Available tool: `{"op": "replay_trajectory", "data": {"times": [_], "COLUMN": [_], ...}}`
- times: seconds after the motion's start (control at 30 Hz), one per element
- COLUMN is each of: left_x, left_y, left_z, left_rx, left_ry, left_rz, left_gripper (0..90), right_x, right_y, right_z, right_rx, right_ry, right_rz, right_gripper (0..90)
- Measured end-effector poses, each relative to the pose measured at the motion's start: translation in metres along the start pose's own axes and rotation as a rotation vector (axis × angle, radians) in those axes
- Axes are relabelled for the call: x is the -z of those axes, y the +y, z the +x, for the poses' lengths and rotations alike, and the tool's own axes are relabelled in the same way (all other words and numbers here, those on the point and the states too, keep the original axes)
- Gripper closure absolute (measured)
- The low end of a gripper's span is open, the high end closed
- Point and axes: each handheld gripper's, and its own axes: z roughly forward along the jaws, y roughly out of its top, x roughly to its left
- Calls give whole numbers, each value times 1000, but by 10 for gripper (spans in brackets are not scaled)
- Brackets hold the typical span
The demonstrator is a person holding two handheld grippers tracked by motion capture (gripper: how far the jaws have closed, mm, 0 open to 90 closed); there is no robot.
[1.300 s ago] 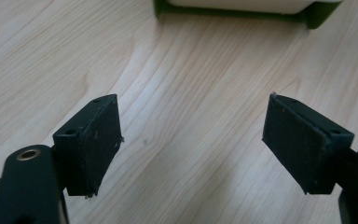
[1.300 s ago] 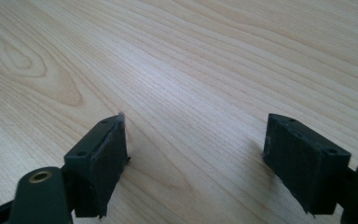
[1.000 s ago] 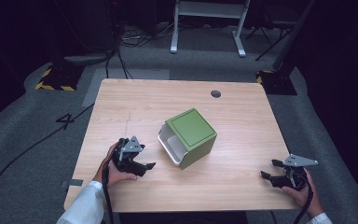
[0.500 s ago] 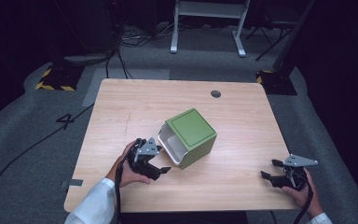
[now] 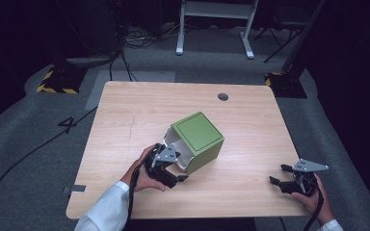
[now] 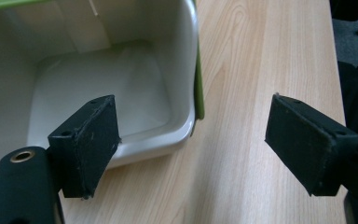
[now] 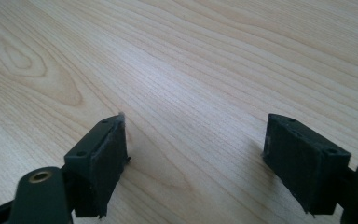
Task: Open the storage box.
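The left gripper (image 5: 172, 173) is held at the open mouth of the green bin (image 5: 198, 139), its jaws spread wide with nothing pressed between them. In the left gripper view, one jaw is seen in front of the bin's white interior (image 6: 98, 79), while the other stands outside the bin over bare wood; the bin's rounded white rim (image 6: 189, 121) lies between the two pads, touched by neither as far as can be told. The bin is tipped on its side near the middle of the wooden table (image 5: 125, 120), its green bottom panel turned upward and its opening faced toward the person's left hand (image 5: 142, 175). A white sleeve (image 5: 103, 211) is seen below and left of the bin. The right gripper (image 5: 289, 180) is held well apart from the bin, near the table's front right corner, in the right hand (image 5: 313, 197); its jaws are also spread wide and empty, with plain wood grain between them in the right gripper view. A small dark round grommet (image 5: 223, 96) is set in the tabletop beyond the bin, near the far edge.
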Motion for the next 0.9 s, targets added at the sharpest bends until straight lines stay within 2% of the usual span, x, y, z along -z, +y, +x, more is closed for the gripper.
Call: {"op": "replay_trajectory", "data": {"times": [0.37,0.43,0.6,0.73,0.9], "left_x": [-20,-25,-25,-30,-32], "left_y": [2,0,-1,0,1], "left_z": [3,2,4,7,7], "left_rx": [1,-3,9,3,-8], "left_ry": [-47,-45,-50,-39,-39], "left_rz": [42,57,55,79,108], "left_gripper": [175,173,175,185,237], "right_x": [0,0,0,0,0], "right_y": [0,0,0,0,0], "right_z": [0,0,0,0,0], "right_rx": [0,0,0,0,1], "right_ry": [0,0,0,0,1], "right_rz": [0,0,0,0,-1], "right_gripper": [215,215,215,215,216]}}
